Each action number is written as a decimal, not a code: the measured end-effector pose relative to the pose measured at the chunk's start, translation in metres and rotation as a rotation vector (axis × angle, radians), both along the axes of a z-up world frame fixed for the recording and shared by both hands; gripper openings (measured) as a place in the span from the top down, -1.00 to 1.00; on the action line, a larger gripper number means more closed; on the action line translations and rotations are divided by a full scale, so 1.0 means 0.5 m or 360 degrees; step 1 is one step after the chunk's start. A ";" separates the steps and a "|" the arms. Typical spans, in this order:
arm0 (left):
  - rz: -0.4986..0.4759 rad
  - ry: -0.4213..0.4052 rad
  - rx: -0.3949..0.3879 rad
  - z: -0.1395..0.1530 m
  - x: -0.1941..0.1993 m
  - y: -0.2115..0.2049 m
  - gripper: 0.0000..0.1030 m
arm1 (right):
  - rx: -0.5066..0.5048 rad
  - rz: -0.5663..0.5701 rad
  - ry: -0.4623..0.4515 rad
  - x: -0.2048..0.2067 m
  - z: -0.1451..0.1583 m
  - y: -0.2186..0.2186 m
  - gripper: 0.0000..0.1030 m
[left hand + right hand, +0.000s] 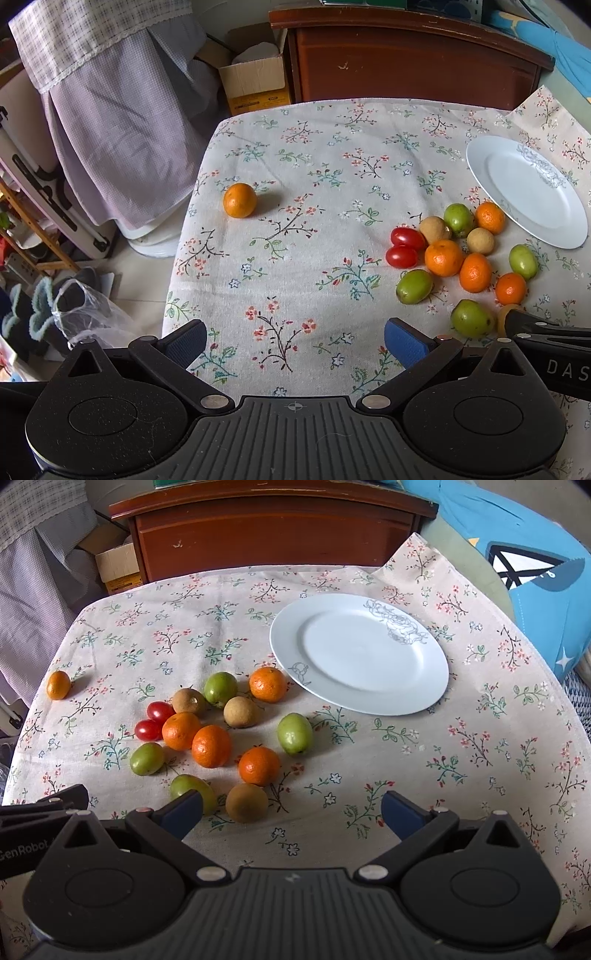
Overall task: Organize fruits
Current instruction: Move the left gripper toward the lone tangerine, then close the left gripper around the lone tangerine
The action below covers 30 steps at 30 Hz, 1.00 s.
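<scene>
A cluster of small fruits lies on the floral tablecloth: several oranges (pixel 211 746), several green fruits (pixel 294 733), brown longans (pixel 246 802) and two cherry tomatoes (pixel 148 729). One orange (pixel 239 200) lies alone at the left, also in the right wrist view (pixel 58 685). An empty white plate (pixel 424 686) sits right of the cluster, also in the left wrist view (pixel 561 229). My left gripper (pixel 295 341) is open and empty above bare cloth left of the cluster. My right gripper (pixel 291 810) is open and empty, its left finger just in front of a green fruit (pixel 192 786).
A brown wooden cabinet (pixel 273 531) stands behind the table. A cardboard box (pixel 255 83) and a purple checked cloth (pixel 122 129) are at the back left. A blue cushion (pixel 524 565) lies at the right. The table's left edge (pixel 181 236) drops to a cluttered floor.
</scene>
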<state>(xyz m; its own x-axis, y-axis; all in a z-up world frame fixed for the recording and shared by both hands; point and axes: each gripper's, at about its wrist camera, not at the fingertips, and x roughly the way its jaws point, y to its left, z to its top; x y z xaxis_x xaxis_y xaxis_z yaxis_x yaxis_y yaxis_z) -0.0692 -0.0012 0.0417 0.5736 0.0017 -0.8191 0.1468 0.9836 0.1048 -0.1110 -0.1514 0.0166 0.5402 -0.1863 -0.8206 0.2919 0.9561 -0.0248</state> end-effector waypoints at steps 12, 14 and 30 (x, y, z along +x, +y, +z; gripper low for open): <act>0.0000 -0.0002 -0.0039 0.001 0.010 0.014 -1.00 | 0.0030 0.0028 -0.0027 -0.002 0.000 0.000 -0.98; 0.0033 0.0004 -0.0075 0.003 0.021 0.030 -1.00 | 0.0046 0.0033 -0.0043 -0.002 0.002 -0.003 -0.98; 0.0071 -0.0182 -0.0172 -0.002 0.181 0.106 -0.98 | 0.0283 0.0041 -0.0131 -0.020 0.004 -0.042 -0.96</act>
<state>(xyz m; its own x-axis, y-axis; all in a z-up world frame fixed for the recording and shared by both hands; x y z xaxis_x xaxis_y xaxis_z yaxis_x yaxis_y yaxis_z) 0.0215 0.0517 0.0406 0.6643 -0.0552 -0.7454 0.0959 0.9953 0.0117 -0.1212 -0.1724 0.0188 0.6095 -0.0274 -0.7923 0.2615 0.9504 0.1682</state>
